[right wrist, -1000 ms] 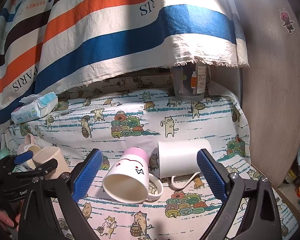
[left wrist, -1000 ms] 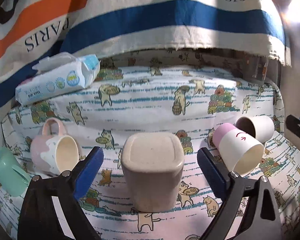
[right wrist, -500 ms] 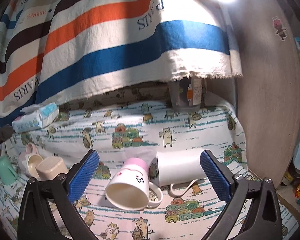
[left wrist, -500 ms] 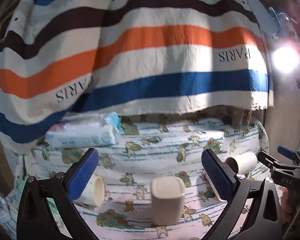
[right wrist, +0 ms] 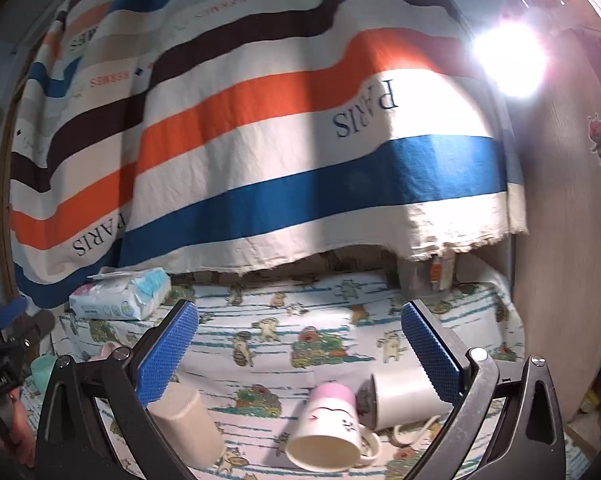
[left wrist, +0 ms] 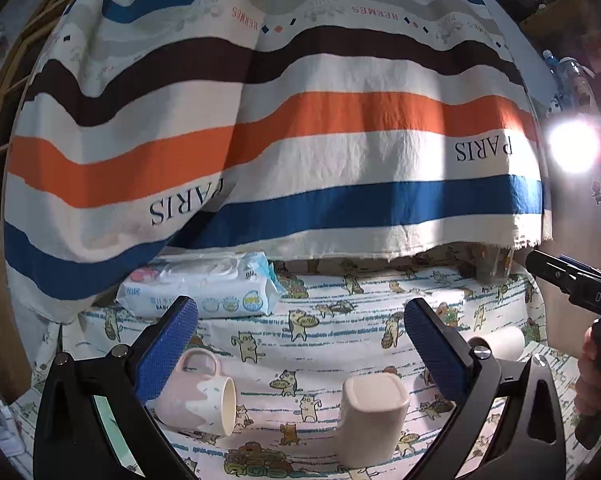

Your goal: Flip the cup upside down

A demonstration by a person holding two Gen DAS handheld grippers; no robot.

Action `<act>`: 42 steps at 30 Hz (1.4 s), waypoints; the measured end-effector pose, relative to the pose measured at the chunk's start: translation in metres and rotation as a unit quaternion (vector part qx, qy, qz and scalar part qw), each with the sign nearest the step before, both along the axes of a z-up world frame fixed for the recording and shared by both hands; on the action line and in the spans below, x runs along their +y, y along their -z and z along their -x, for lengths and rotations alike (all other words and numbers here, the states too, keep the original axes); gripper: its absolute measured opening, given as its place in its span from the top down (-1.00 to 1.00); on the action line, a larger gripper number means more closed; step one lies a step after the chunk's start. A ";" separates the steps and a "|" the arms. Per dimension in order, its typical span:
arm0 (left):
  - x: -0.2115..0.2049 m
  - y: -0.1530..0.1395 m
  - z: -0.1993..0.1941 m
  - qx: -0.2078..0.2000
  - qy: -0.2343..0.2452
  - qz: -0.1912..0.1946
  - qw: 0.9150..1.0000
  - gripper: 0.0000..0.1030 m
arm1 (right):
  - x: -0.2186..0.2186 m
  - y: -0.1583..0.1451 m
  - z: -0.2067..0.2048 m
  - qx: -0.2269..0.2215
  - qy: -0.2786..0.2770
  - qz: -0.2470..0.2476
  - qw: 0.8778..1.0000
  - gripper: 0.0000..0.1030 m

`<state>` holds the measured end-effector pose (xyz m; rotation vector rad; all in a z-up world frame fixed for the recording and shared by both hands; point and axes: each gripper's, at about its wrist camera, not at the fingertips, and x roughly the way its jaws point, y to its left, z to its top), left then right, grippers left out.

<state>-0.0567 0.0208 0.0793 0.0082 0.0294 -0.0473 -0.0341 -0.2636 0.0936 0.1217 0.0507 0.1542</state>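
Note:
A beige square cup [left wrist: 370, 418] stands upside down on the cat-print cloth, below and ahead of my open, empty left gripper [left wrist: 300, 344]; it also shows at lower left in the right wrist view [right wrist: 186, 424]. A pink and cream mug [left wrist: 198, 400] lies on its side to its left. A pink-topped white cup [right wrist: 328, 428] and a white mug [right wrist: 404, 396] lie on their sides below my open, empty right gripper [right wrist: 298, 344]. The right gripper's body shows at the right edge of the left wrist view [left wrist: 572, 284].
A pack of wet wipes [left wrist: 204, 288] lies at the back left. A striped cloth [left wrist: 300, 140] hangs over the back of the surface. A green cup [right wrist: 42, 372] sits at far left. A wooden panel [right wrist: 560, 260] bounds the right side.
Both grippers have lifted up and back from the cups, which now sit lower and smaller in view. The beige cup stays upside down where it was.

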 end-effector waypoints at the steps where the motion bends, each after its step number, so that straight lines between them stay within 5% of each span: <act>1: 0.002 0.004 -0.001 0.000 0.001 -0.001 1.000 -0.99 | 0.005 0.005 -0.001 -0.002 -0.011 0.000 1.000 -0.99; 8: 0.006 0.037 -0.015 0.024 0.000 -0.001 1.000 -0.99 | 0.018 0.040 -0.009 -0.013 -0.006 -0.001 1.000 -0.99; 21: 0.002 0.066 -0.033 0.068 0.016 -0.011 0.997 -0.99 | 0.028 0.080 -0.033 0.042 0.006 0.039 0.998 -0.99; 27: 0.006 0.073 -0.051 0.115 0.020 0.000 0.993 -0.99 | 0.043 0.091 -0.052 0.103 -0.004 0.079 0.992 -0.99; 42: 0.006 0.077 -0.057 0.129 0.002 0.000 0.992 -0.99 | 0.045 0.092 -0.052 0.101 -0.005 0.085 0.991 -0.99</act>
